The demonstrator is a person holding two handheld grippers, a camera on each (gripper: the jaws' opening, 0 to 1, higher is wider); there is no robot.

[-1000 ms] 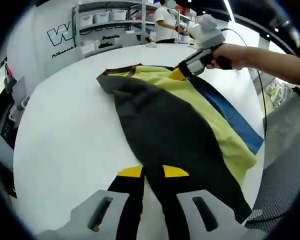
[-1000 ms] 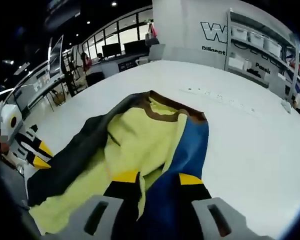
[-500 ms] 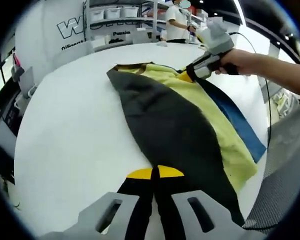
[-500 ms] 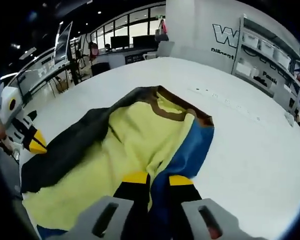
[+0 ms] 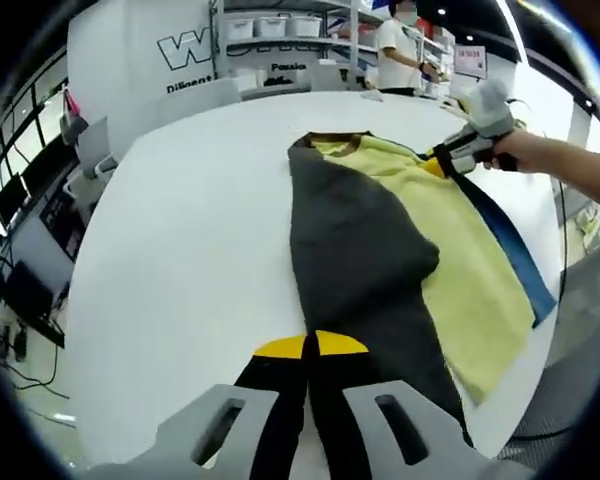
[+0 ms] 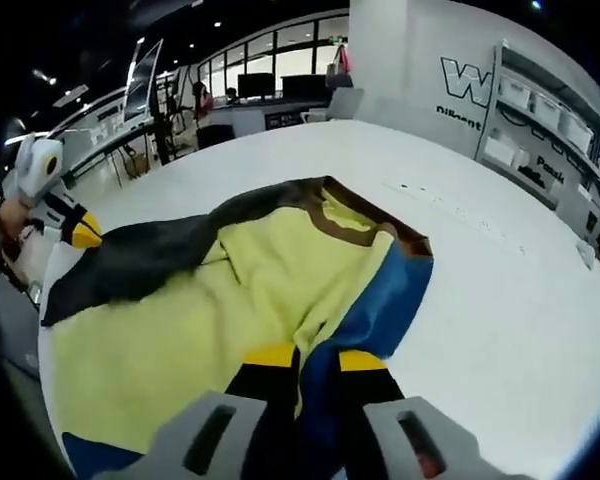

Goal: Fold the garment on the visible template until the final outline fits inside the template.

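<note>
Left gripper view, from left to right: bare white table (image 5: 170, 270), then the garment (image 5: 355, 250) lying lengthwise, its dark grey panel folded over the yellow body, a blue strip along the far edge. The left gripper (image 5: 311, 350) is clamped on the grey hem at the near end. At the right, a hand (image 5: 525, 152) holds the right gripper (image 5: 442, 165) pinched on the fabric beside the brown collar. In the right gripper view the left gripper (image 6: 80, 230) sits at the far left, holding the grey edge taut across the yellow; the right gripper (image 6: 305, 360) bites the seam where yellow meets blue. No template outline can be made out under the cloth. The step in hand looks like laying a lengthwise fold; next, both ends probably need lowering together so the grey edge lands straight. Against the frame a second ago, the grey panel is stretched flatter and narrower.
</note>
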